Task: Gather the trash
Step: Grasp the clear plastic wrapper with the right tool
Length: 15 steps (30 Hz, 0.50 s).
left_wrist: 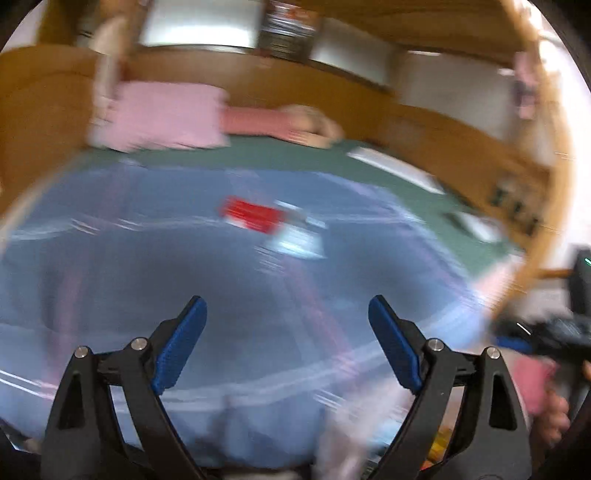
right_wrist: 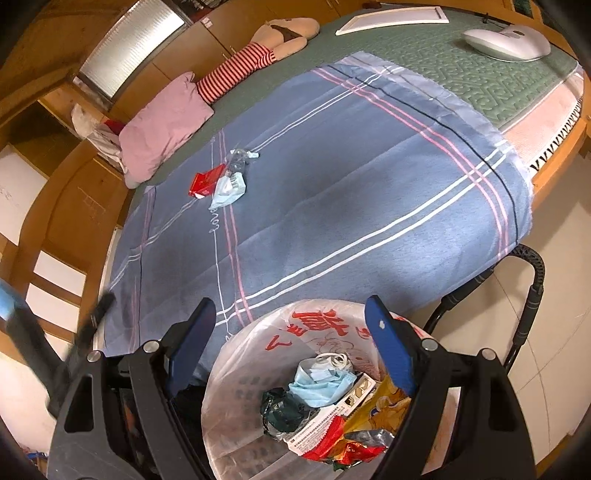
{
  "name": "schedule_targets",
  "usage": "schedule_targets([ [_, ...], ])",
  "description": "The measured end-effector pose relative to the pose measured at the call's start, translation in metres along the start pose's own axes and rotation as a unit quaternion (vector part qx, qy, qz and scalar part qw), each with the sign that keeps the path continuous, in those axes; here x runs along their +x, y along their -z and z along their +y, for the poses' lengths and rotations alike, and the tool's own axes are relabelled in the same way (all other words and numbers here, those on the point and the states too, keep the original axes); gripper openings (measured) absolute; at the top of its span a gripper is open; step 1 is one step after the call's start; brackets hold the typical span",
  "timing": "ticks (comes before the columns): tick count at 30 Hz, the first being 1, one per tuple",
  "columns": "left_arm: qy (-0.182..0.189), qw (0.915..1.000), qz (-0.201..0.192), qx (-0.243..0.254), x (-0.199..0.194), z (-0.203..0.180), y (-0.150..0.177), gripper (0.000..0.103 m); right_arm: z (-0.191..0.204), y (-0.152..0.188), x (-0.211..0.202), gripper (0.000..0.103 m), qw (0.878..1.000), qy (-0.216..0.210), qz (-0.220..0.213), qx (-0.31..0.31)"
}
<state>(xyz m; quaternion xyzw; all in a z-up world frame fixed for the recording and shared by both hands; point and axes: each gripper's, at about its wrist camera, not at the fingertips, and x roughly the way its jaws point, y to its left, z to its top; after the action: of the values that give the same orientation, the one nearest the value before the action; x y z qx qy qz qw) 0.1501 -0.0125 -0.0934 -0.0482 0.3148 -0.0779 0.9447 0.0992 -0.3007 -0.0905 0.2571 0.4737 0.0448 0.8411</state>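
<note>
Trash lies on a blue striped blanket [right_wrist: 332, 192] on the bed: a red box [right_wrist: 205, 181], a crumpled blue face mask [right_wrist: 227, 192] and a clear plastic wrapper [right_wrist: 238, 158]. In the blurred left wrist view the red box [left_wrist: 255, 218] and pale trash [left_wrist: 299, 240] show ahead. My left gripper [left_wrist: 287, 317] is open and empty above the blanket. My right gripper [right_wrist: 290, 321] is open and empty above a bin lined with a white bag [right_wrist: 258, 332], which holds a mask, wrappers and paper.
A pink pillow [right_wrist: 162, 125] and a striped doll [right_wrist: 251, 62] lie at the head of the bed. A white device [right_wrist: 506, 42] and a white frame [right_wrist: 391, 18] sit on the green mat. A black chair frame [right_wrist: 532, 280] stands beside the bin.
</note>
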Motion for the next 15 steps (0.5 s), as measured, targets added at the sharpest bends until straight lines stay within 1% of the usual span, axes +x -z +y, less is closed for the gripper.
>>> schedule_targets([
  [2,-0.042,0.9990,0.003,-0.013,0.008,0.017,-0.017,0.093,0.007,-0.002,0.006,0.081,1.000,0.002,0.002,-0.010],
  [4,-0.084,0.9960,0.010,-0.031,0.019,0.037,-0.030,0.094,0.020,-0.007,0.015,0.081,1.000,0.006,0.004,-0.029],
  [5,-0.096,0.9946,0.012,-0.038,0.022,0.044,-0.031,0.094,0.025,-0.009,0.019,0.081,0.999,0.006,0.006,-0.035],
  [7,-0.122,0.9898,0.020,-0.070,0.032,0.066,-0.027,0.095,0.040,-0.016,0.035,0.081,0.999,0.008,0.013,-0.052],
  [8,-0.129,0.9848,0.046,-0.107,0.039,0.079,-0.022,0.095,0.046,-0.019,0.042,0.081,0.998,0.009,0.016,-0.059],
  [9,-0.127,0.9795,0.065,-0.142,0.042,0.093,-0.018,0.095,0.052,-0.023,0.050,0.081,0.997,0.012,0.018,-0.068],
  [10,-0.115,0.9749,0.071,-0.177,0.043,0.102,-0.016,0.095,0.059,-0.028,0.060,0.081,0.997,0.016,0.019,-0.077],
  [11,-0.093,0.9725,0.054,-0.207,0.038,0.109,-0.014,0.095,0.068,-0.034,0.071,0.081,0.996,0.022,0.021,-0.087],
  [12,-0.089,0.9722,0.047,-0.211,0.036,0.112,-0.015,0.095,0.076,-0.041,0.084,0.081,0.995,0.025,0.025,-0.096],
  [14,-0.104,0.9717,0.042,-0.208,0.037,0.114,-0.015,0.098,0.089,-0.053,0.104,0.081,0.994,0.026,0.031,-0.105],
  [15,-0.118,0.9708,0.045,-0.204,0.039,0.113,-0.015,0.098,0.096,-0.060,0.115,0.081,0.993,0.027,0.033,-0.108],
])
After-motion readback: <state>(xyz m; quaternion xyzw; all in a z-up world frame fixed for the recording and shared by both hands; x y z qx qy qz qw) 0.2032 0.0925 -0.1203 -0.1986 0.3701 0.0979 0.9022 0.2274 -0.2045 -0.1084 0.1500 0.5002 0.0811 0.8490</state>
